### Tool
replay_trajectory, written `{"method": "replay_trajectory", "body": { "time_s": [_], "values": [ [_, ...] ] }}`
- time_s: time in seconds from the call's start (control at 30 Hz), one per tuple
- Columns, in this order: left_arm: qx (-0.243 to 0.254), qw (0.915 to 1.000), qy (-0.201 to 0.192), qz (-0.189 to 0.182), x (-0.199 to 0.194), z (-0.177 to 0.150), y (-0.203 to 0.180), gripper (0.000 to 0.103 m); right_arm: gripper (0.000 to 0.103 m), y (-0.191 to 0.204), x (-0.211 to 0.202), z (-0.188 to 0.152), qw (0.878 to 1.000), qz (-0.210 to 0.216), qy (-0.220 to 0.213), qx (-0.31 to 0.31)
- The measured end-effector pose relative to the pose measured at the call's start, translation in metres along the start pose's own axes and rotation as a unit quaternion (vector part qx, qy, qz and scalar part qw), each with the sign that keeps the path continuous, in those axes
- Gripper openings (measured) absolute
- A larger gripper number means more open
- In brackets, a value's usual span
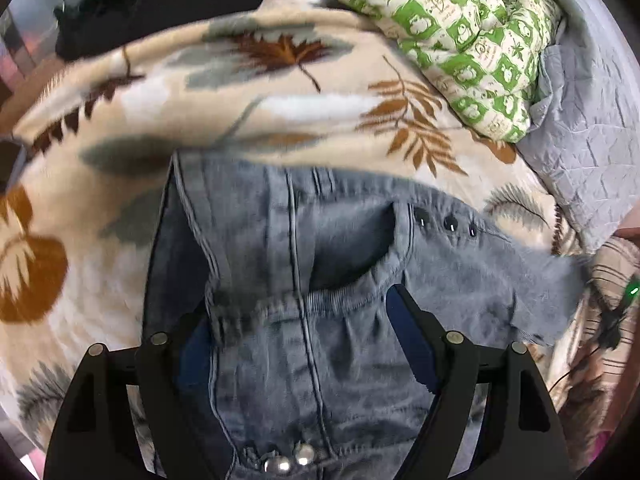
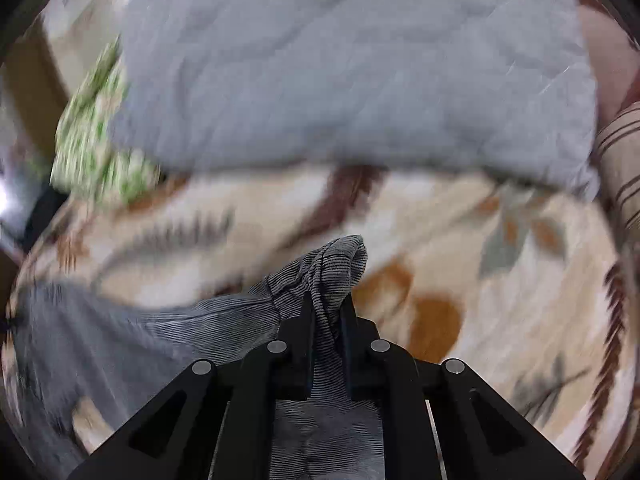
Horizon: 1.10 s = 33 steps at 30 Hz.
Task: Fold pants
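Faded denim pants (image 1: pixel 304 280) with shiny metal studs (image 1: pixel 288 460), fleecy leaf-print blanket (image 1: pixel 280 120), quilted grey cloth (image 2: pixel 340 72)

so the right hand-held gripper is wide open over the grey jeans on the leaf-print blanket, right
Not quite. The right hand-held gripper is shut on a bunched fold of the grey denim jeans, not wide open, as the right wrist view shows. The jeans do lie on the leaf-print blanket.

I'm in a home bedroom: a bed with a cream leaf-print fleece blanket (image 1: pixel 280 92), a green-and-white patterned quilt (image 1: pixel 460 28), and a grey quilted cover (image 2: pixel 352 72).
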<state>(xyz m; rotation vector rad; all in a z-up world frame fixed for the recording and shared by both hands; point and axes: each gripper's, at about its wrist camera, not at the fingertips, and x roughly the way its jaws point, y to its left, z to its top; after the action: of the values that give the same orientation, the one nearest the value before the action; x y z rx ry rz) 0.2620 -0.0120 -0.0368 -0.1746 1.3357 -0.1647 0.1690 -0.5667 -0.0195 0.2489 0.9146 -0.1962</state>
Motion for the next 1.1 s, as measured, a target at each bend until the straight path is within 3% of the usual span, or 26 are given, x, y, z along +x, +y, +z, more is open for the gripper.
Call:
{"method": "replay_trajectory", "body": {
  "time_s": [0.1,0.17,0.2,0.27,0.37,0.43,0.47,0.57,0.67,0.73,0.8,0.87,0.9,0.93,1.07,1.1],
  "values": [
    [0.002,0.9995,0.009,0.03,0.02,0.009,-0.004,0.081,0.011,-0.008,0.019,0.019,1.0,-0.013,0.002,0.027],
    [-0.001,0.9987,0.019,0.048,0.035,0.011,-0.002,0.081,0.014,-0.007,0.046,0.02,0.998,-0.03,0.034,0.032],
    [-0.001,0.9985,0.014,0.052,0.036,0.011,-0.001,0.081,0.023,-0.006,0.058,0.017,0.997,-0.039,0.052,0.034],
    [0.002,0.9985,0.011,0.053,0.032,0.012,-0.002,0.081,0.025,-0.006,0.062,0.015,0.997,-0.044,0.056,0.042],
    [-0.008,0.9995,0.014,0.028,0.016,0.007,0.009,0.081,0.036,-0.022,0.03,0.011,0.996,-0.008,0.03,0.082],
    [-0.015,0.9998,0.01,0.006,0.002,-0.003,0.02,0.081,0.053,-0.043,-0.004,-0.004,0.992,0.024,0.012,0.123],
    [-0.02,0.9997,0.009,-0.007,-0.005,-0.011,0.027,0.081,0.056,-0.05,-0.011,-0.011,0.99,0.036,0.013,0.138],
    [-0.04,0.9986,0.012,-0.033,-0.015,-0.028,0.044,0.081,0.056,-0.065,-0.027,-0.048,0.98,0.077,0.037,0.182],
    [-0.084,0.994,0.034,-0.062,-0.012,-0.047,0.056,0.081,0.056,-0.062,-0.021,-0.077,0.974,0.077,0.06,0.202],
    [-0.116,0.9877,0.047,-0.094,-0.009,-0.06,0.064,0.081,0.056,-0.062,-0.014,-0.088,0.968,0.086,0.059,0.227],
    [-0.127,0.9866,0.042,-0.093,-0.004,-0.069,0.059,0.081,0.056,-0.059,-0.008,-0.093,0.964,0.087,0.048,0.245],
    [-0.111,0.9901,0.036,-0.077,-0.008,-0.073,0.049,0.081,0.053,-0.056,-0.004,-0.093,0.962,0.085,0.03,0.257],
    [-0.097,0.9906,0.044,-0.085,-0.01,-0.074,0.04,0.081,0.025,-0.055,-0.003,-0.091,0.96,0.094,0.022,0.262],
    [-0.088,0.9909,0.046,-0.091,-0.014,-0.076,0.036,0.081,0.009,-0.055,-0.003,-0.085,0.958,0.107,0.021,0.263],
    [-0.025,0.9984,0.008,-0.051,-0.028,-0.081,0.013,0.081,0.009,-0.057,-0.044,-0.067,0.966,0.113,-0.048,0.226],
    [-0.021,0.9989,0.01,-0.041,-0.023,-0.081,0.012,0.081,0.009,-0.06,-0.046,-0.065,0.966,0.112,-0.049,0.226]
  ]
}}
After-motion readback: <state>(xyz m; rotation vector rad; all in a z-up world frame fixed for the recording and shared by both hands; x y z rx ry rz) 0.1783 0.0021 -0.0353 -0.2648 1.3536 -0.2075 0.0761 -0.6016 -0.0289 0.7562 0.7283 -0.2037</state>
